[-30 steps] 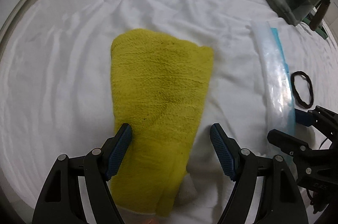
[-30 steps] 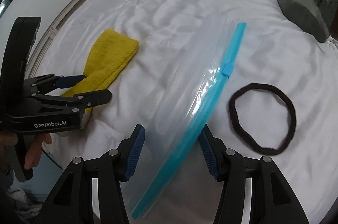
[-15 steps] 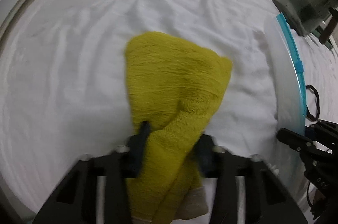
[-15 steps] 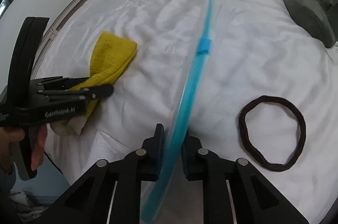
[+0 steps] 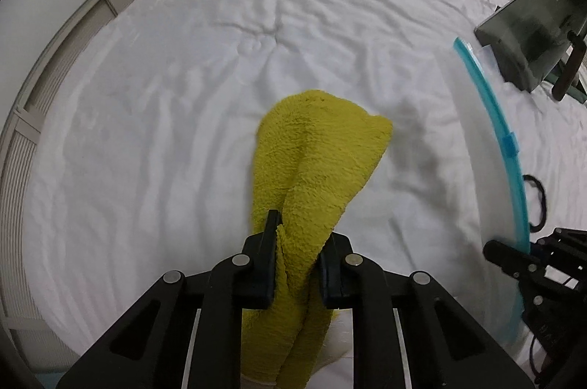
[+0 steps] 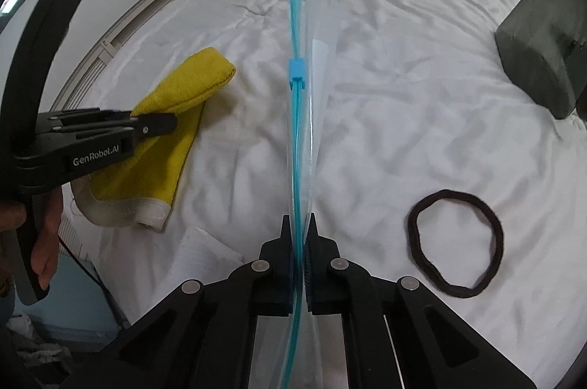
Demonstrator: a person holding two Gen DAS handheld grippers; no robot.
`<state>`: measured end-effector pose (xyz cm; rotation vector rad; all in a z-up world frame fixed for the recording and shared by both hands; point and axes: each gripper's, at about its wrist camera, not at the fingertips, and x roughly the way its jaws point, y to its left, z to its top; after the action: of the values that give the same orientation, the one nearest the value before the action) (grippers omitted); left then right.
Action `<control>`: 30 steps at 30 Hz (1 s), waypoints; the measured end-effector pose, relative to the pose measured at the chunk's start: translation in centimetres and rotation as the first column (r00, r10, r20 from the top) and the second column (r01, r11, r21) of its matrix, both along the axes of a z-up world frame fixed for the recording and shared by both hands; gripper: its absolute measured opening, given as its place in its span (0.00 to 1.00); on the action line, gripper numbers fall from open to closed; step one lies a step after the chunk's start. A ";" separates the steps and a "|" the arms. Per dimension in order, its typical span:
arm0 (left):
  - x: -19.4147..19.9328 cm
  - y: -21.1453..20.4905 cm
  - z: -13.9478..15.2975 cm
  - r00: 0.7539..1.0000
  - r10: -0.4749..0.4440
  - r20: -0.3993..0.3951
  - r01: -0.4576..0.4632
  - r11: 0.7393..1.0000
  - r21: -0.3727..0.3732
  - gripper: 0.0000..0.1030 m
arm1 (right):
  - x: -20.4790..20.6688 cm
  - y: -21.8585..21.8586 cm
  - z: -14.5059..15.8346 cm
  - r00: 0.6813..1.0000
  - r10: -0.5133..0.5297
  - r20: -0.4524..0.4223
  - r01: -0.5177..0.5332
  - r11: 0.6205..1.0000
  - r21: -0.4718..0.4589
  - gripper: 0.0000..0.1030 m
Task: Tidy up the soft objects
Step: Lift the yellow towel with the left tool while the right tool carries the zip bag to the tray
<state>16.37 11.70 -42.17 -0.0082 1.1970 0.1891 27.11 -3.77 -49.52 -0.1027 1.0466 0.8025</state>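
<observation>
Left gripper (image 5: 296, 244), jaws just closed, pinches the yellow towel (image 5: 315, 161), whose far end hangs toward 12 o'clock over the white bed (image 5: 183, 95). Right gripper (image 6: 297, 229), jaws just closed, clamps the zip bag (image 6: 301, 117) by its blue seal; black hair band (image 6: 455, 244) lies at 3 o'clock.

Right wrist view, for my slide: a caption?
Right tongs pinch a zip bag edge-up over the bed; hair band beside.

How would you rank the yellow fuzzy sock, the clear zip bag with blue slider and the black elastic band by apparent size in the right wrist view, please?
1. clear zip bag, seen edge-on and nearest, so unsure
2. yellow fuzzy sock
3. black elastic band
</observation>
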 end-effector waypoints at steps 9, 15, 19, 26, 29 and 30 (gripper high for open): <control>1.1 -4.4 3.1 0.999 -0.045 0.031 0.043 0.998 0.050 0.14 | 0.0 -2.9 2.4 1.000 -0.004 0.019 0.003 1.000 0.029 0.03; 1.5 -7.3 4.9 0.997 -0.071 0.043 0.068 0.996 0.060 0.14 | 0.2 -5.4 4.5 1.000 -0.005 0.029 0.004 0.999 0.042 0.03; 2.2 -8.8 5.8 0.996 -0.082 0.045 0.079 0.995 0.059 0.14 | 0.2 -6.8 5.6 1.000 -0.007 0.031 0.006 0.999 0.043 0.03; 2.2 -11.6 6.8 0.996 -0.085 0.034 0.083 0.995 0.050 0.14 | 0.0 -10.1 6.9 0.999 0.002 0.032 -0.004 0.999 0.037 0.03; 2.1 -12.9 7.3 0.996 -0.090 0.029 0.089 0.995 0.038 0.14 | -0.3 -11.4 7.0 1.000 0.013 0.024 -0.013 1.000 0.026 0.03; 2.0 -13.4 7.5 0.996 -0.091 0.026 0.090 0.996 0.030 0.14 | -0.4 -11.9 7.2 1.000 0.017 0.022 -0.017 1.000 0.023 0.03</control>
<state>18.37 -1.67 -34.68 0.0679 1.1646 0.1264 26.71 -15.72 -42.32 -0.1010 1.0168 0.8269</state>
